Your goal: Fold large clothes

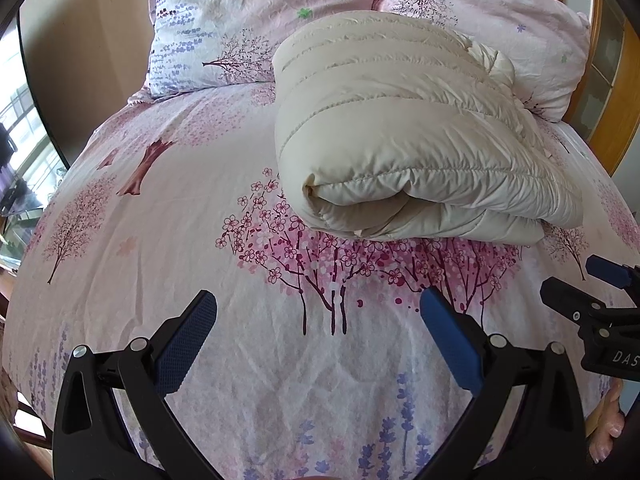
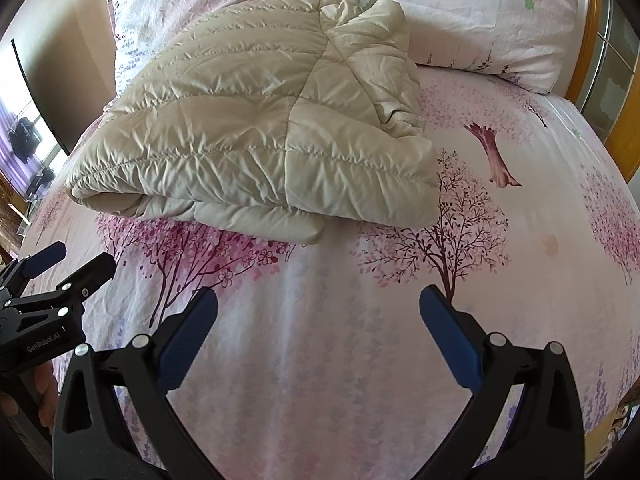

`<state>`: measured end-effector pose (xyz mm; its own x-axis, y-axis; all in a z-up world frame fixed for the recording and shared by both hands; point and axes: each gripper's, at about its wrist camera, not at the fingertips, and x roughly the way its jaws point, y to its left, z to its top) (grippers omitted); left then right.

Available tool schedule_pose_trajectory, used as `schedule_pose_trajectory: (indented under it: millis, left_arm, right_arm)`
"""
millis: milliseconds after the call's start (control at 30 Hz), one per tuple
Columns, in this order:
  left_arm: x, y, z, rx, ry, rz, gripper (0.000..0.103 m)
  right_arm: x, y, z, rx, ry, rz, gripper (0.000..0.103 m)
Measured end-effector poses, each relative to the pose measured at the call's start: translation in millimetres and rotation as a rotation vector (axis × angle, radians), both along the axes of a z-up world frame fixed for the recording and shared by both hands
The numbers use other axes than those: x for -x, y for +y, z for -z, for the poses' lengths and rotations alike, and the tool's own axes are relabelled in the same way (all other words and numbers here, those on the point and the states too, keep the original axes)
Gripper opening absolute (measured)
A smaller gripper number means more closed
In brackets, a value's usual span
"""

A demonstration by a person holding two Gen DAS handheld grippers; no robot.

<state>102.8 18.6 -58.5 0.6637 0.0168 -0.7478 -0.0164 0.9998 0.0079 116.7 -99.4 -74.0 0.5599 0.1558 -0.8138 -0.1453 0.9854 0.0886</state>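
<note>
A cream quilted puffer jacket [image 1: 408,128] lies folded in a thick bundle on the bed, also in the right wrist view [image 2: 256,128]. My left gripper [image 1: 318,300] is open and empty, hovering over the sheet in front of the jacket, apart from it. My right gripper [image 2: 318,300] is open and empty, also over the sheet short of the jacket. The right gripper shows at the right edge of the left wrist view [image 1: 600,300]. The left gripper shows at the left edge of the right wrist view [image 2: 60,276].
The bed sheet [image 1: 160,280] is pink with a cherry tree print. Two matching pillows [image 1: 248,12] lie at the head, behind the jacket. A wooden headboard [image 1: 604,100] stands at the right. A window is at the far left.
</note>
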Motion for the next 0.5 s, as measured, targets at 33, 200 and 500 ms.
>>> schedule_pose_trajectory:
  millis: [33, 200, 500]
  left_arm:
    - [0.1, 0.0, 0.1, 0.000, 0.000, 0.000, 0.102]
    - [0.1, -0.8, -0.2, -0.004, 0.002, 0.004, 0.102]
    - [-1.6, -1.5, 0.0, -0.001, 0.006, 0.011, 0.102]
  right_arm:
    - [-0.6, -0.8, 0.3, -0.002, 0.001, 0.000, 0.101]
    - [-1.6, -0.7, 1.5, -0.009, 0.007, 0.001, 0.101]
    - [-1.7, 0.2, 3.3, -0.016, 0.010, -0.007, 0.101]
